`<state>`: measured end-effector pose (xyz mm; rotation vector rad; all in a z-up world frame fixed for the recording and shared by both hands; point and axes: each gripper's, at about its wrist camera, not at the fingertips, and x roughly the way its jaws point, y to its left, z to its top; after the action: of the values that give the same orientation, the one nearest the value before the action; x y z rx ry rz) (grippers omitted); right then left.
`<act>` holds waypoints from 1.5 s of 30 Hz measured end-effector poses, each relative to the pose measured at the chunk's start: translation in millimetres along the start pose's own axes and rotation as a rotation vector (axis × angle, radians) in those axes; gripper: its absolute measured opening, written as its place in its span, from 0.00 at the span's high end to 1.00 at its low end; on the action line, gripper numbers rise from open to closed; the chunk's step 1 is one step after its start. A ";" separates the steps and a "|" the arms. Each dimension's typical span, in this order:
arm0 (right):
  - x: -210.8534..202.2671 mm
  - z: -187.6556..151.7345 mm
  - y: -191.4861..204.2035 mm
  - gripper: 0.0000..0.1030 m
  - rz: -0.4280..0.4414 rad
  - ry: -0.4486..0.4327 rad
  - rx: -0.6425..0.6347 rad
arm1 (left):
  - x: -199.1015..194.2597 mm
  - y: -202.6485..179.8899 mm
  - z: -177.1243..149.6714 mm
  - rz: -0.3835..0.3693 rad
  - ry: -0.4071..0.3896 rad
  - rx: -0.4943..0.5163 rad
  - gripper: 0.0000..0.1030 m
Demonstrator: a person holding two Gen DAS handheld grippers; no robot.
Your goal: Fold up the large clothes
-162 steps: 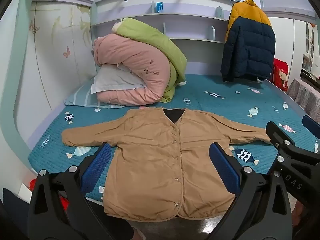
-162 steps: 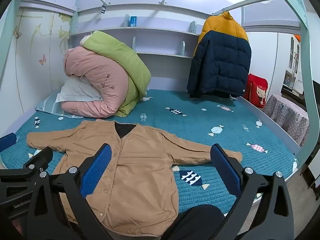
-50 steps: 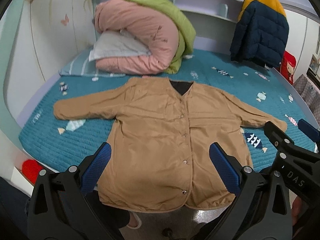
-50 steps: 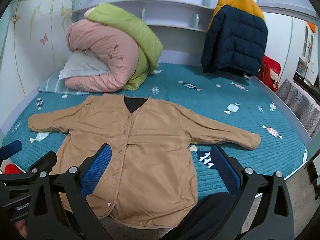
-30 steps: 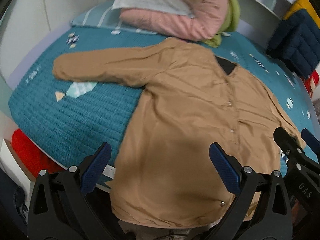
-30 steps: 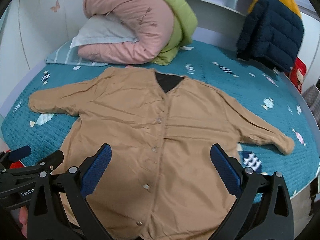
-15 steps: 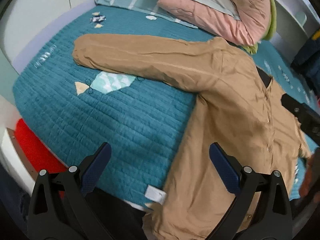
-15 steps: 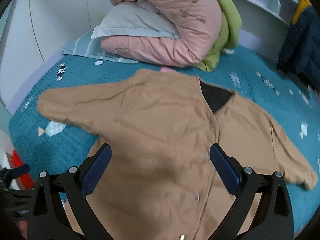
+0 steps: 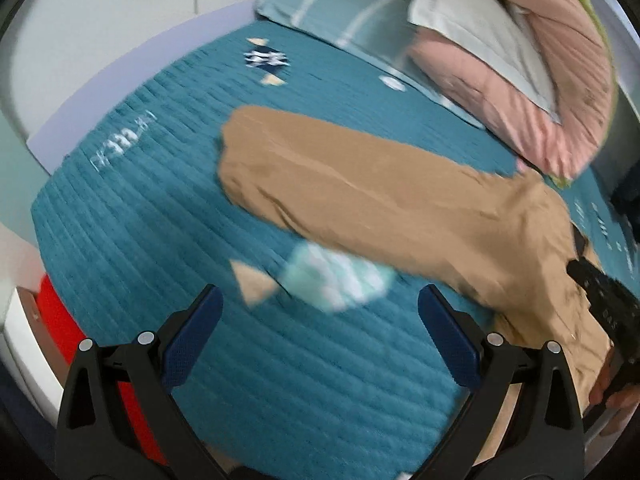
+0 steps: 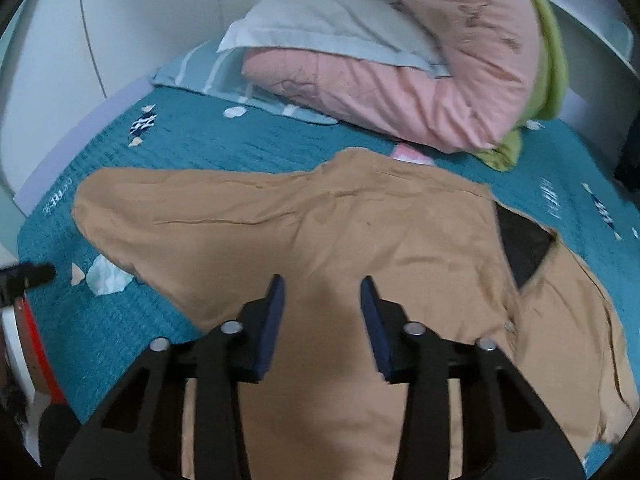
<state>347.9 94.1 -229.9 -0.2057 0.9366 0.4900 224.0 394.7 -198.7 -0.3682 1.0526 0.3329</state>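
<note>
At the far left of the left wrist view a red object (image 9: 60,328) shows beside the edge of the bed (image 9: 132,216), which is covered by a teal quilted spread printed with small candy and fish shapes. The left gripper (image 9: 318,336) hangs over this bare spread with its blue-padded fingers (image 9: 192,334) set wide apart and nothing between them. Just ahead of it lies the sleeve (image 9: 340,184) of a tan coat (image 9: 480,224), stretched flat across the bed with its cuff pointing toward the wall. This view is blurred, so fine detail of the cloth cannot be made out.

In the right wrist view the tan coat (image 10: 320,232) lies spread face up on the bed (image 10: 224,140), its sleeve (image 10: 180,208) reaching out to the left and its dark lining showing at the neckline on the right. The right gripper (image 10: 320,308) sits low over the coat near the shoulder and armpit area, its blue-padded fingers (image 10: 272,312) partly closed with a narrow gap left between them; whether they pinch any fabric cannot be told. Beyond the coat, against the wall, a pink quilt (image 10: 420,80) is bundled with a pale pillow (image 10: 320,28) tucked into it and a green blanket (image 10: 548,60) on its right side.
</note>
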 end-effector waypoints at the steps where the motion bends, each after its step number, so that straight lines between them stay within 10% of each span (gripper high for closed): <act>1: 10.0 1.7 -2.0 0.78 -0.011 0.028 0.016 | 3.8 4.3 5.5 0.004 0.000 -0.009 0.06; 15: 77.7 -11.0 -0.3 0.96 0.057 0.173 0.152 | 64.9 62.1 55.1 -0.002 0.036 -0.217 0.06; 20: 75.5 -11.0 4.3 0.96 0.034 0.163 0.148 | 85.3 65.7 60.0 0.002 0.089 -0.287 0.36; 25: 76.1 -13.7 -1.2 0.96 0.057 0.156 0.164 | 105.0 49.3 70.8 0.030 0.078 -0.227 0.61; 27: 77.6 -14.9 -2.9 0.96 0.070 0.151 0.172 | 104.0 45.6 74.5 0.051 0.056 -0.214 0.88; 45: 56.4 -19.5 -23.5 0.96 0.184 0.152 0.293 | -25.3 -83.0 71.8 0.233 -0.313 0.157 0.92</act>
<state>373.2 84.0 -288.0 0.1110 1.1699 0.5042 304.4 350.6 -133.1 -0.0476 0.8078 0.4954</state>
